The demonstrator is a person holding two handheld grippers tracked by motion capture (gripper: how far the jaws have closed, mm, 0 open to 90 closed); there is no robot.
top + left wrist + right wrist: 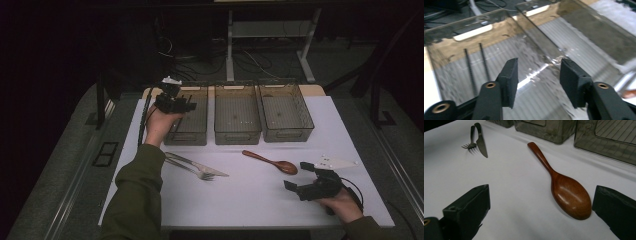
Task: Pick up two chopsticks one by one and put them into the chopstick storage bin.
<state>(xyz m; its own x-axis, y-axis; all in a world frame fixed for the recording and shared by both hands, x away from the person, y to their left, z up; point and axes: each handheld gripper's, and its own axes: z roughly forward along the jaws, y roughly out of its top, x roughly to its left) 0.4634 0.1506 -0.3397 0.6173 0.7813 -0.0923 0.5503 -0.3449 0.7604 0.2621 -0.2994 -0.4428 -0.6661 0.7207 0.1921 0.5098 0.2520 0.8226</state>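
Left tool (pixel 192 106) hangs over the left bin (pixel 196 131), released: jaws parted, nothing between the pads. The left tool's own view looks down into that bin, where two thin dark chopsticks (pixel 475 67) lie side by side on the ribbed floor near the far left wall. They're clear of the jaws. The middle bin (pixel 237 134) sits just beside the left bin, and the right bin (pixel 287 132) is next along; all three stand in a row at the far edge of the white bench (pixel 250 200).

Right tool (pixel 296 176) rests low near the front right of the bench, also released, jaws wide apart. The wooden spoon (pixel 571 197) lies flat on the bench in front of it, bowl toward the tool and close to one jaw, handle pointing away toward the bins. From the right tool's view, can't tell whether that jaw touches the bowl.

Fork (pixel 192 171) and knife (pixel 202 165) lie together on the bench left of centre, well apart from the spoon, just in front of the left bin.
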